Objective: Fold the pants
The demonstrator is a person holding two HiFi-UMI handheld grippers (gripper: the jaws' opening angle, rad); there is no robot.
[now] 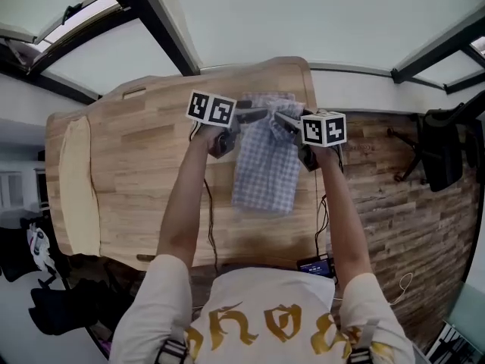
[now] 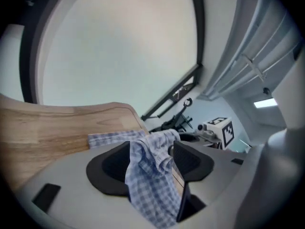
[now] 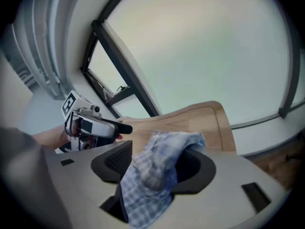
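Note:
Blue-and-white checked pants lie folded into a narrow strip on the wooden table, near its right edge. Both grippers meet at the strip's far end. My left gripper comes in from the left, my right gripper from the right. In the left gripper view the jaws stand wide, with the pants hanging loosely between them. In the right gripper view the jaws are also apart, and a bunched fold of the pants lies slack between them. No pad presses on the fabric.
A cream cushion lies along the table's left side. A dark chair stands on the wood floor to the right. A small device and cables sit at the table's near edge. The table's rounded far corner is just beyond the pants.

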